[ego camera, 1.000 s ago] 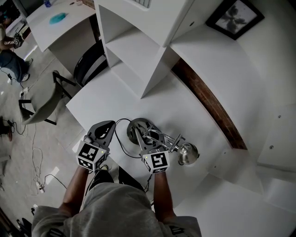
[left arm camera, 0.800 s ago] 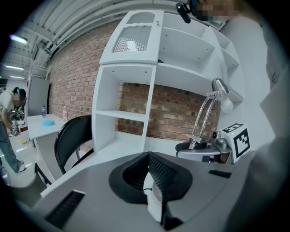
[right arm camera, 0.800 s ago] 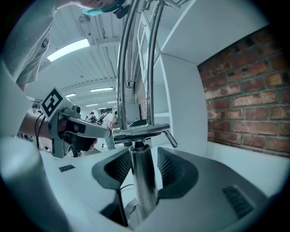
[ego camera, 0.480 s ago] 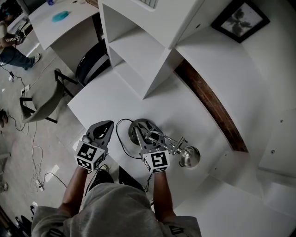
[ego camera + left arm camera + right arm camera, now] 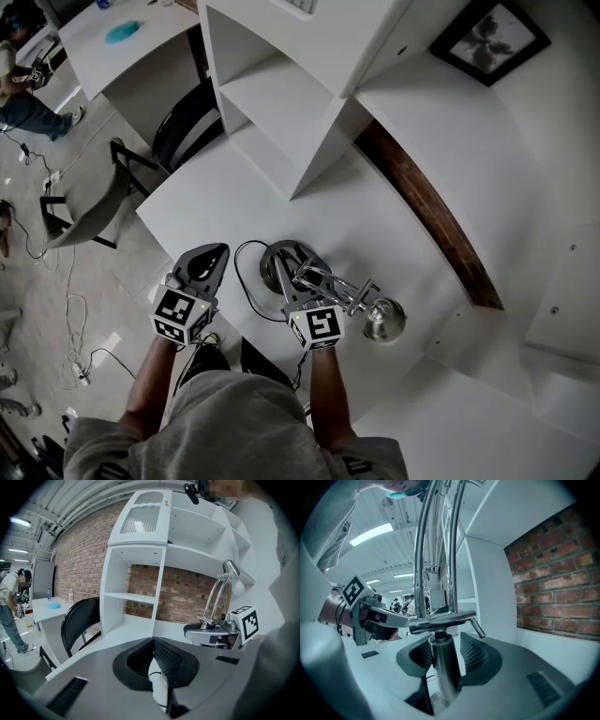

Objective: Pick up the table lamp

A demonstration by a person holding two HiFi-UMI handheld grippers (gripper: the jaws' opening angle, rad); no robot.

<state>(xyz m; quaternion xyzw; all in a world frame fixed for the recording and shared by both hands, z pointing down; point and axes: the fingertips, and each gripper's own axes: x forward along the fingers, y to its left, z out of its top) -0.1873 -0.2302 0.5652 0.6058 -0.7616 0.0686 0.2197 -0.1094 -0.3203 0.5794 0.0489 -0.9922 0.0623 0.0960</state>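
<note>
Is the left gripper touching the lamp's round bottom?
Apart. The head view shows bare white table between the left gripper and the lamp's round base.

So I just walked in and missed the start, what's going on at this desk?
A person works two handheld grippers at a white desk. The right gripper has the upright stem of the table lamp between its jaws, just above the round base. The jaws have just been closing but don't look clamped yet. The left gripper waits beside it, shut and empty. The lamp stands on the desk, not lifted.
</note>
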